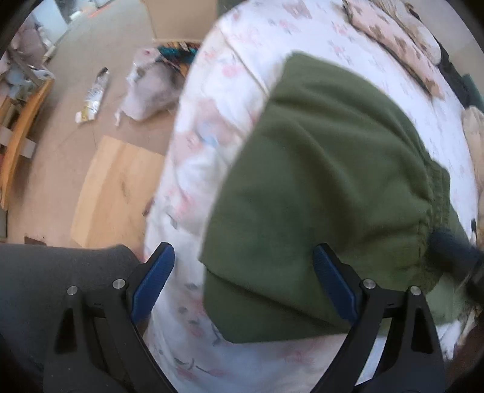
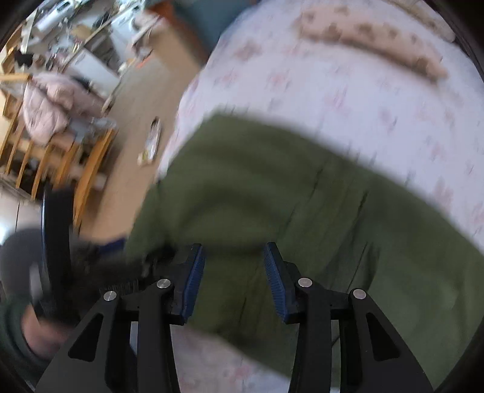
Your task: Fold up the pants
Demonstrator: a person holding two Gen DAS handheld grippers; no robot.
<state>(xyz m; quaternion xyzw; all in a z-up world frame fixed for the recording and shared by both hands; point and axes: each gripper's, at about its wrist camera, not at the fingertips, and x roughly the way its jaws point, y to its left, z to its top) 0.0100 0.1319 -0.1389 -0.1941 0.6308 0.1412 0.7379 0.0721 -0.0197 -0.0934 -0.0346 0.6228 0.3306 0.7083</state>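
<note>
Green pants (image 1: 317, 181) on floral sheet (image 1: 193, 187) — no writing legible.

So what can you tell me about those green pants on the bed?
The green pants look like soft, fleecy sweatpants in olive green. They lie already folded over on a white bedsheet with pink flowers, near the bed's edge. A gathered, stretchy waistband shows at one end, and the cloth has gentle wrinkles. The left gripper hovers open over a folded corner. The right gripper sits partly open above the cloth, and nothing looks pinched in it.
</note>
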